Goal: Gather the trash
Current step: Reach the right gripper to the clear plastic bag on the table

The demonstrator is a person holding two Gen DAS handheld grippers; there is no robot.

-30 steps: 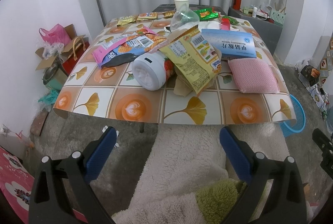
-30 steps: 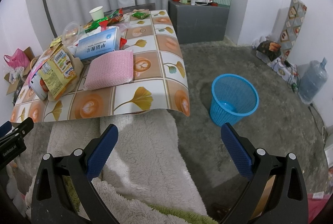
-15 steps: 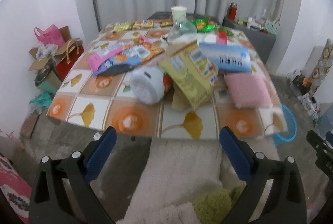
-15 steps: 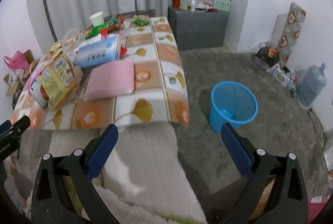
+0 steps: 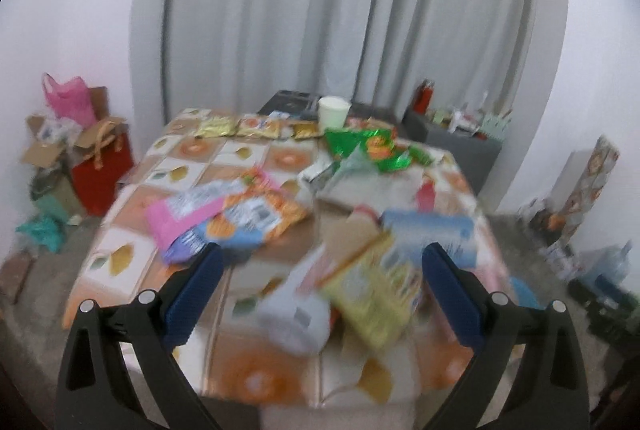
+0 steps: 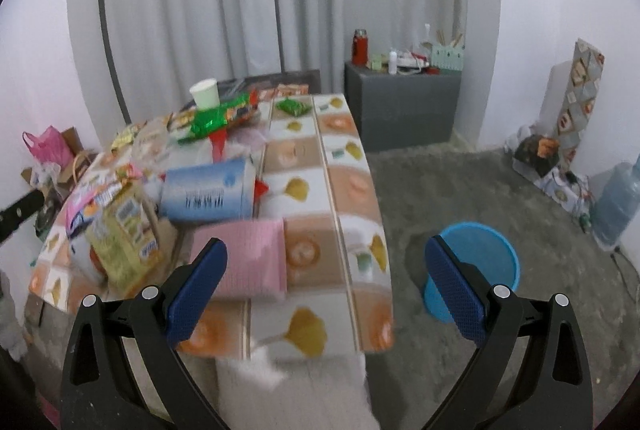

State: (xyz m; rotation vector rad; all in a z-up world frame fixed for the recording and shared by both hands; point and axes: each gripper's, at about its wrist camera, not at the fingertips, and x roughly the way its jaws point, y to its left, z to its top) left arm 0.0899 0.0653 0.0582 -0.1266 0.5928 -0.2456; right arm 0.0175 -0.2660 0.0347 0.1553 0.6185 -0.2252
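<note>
Hovering with jaws spread and empty, the left tongs [image 5: 322,284] framed the yellow snack bag [image 5: 370,294] just ahead, its length running toward them. The right tongs [image 6: 326,280], likewise spread, sat off by the blue wastebasket [image 6: 486,258], so the left looked nearer

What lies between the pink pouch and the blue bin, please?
In the right wrist view, only bare tablecloth and grey floor lie between the pink pouch and the blue bin.

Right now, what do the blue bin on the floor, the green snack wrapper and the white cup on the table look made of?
Blue bin: moulded plastic by its uniform colour; blur hides the surface detail. Green snack wrapper: metallised foil film, judging by its crinkles and bright glints. White cup: probably paper, matte with a tapered wall, though thin plastic cannot be ruled out.
</note>
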